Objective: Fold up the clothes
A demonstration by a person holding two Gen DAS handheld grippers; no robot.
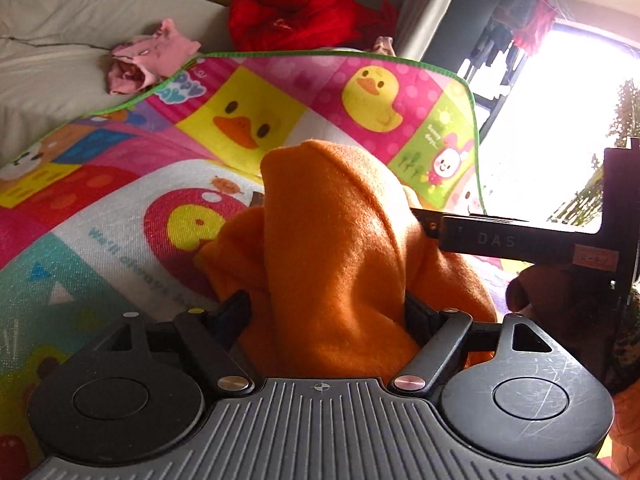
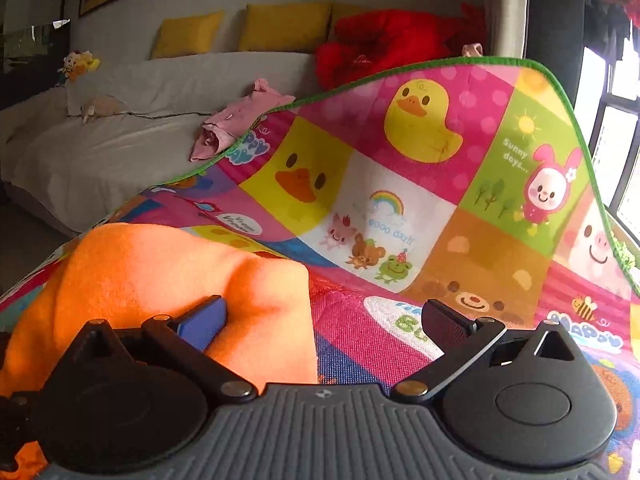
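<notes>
Your orange fleece garment [image 1: 340, 248] is bunched in a mound on the bright cartoon play mat [image 1: 120, 208], which serves as your folding surface with its far edge curling up against the sofa [image 1: 60, 40]. The left gripper [image 1: 326, 312] has a thick hump of that fleece between its fingers; the jaws stand wide, and whether the pads actually press the cloth or merely flank it I cannot tell. That bulk likely explains the wide spread: several layers are gathered there at once. Your right gripper [image 2: 326, 320] is spread wide and grips nothing; its left finger lies against the edge of the fleece while the right finger hangs over bare mat. Both tools tilt downward toward the mat, the right one reaching in from the side across the left tool's view. A pink garment [image 1: 144, 60] waits on the sofa.
</notes>
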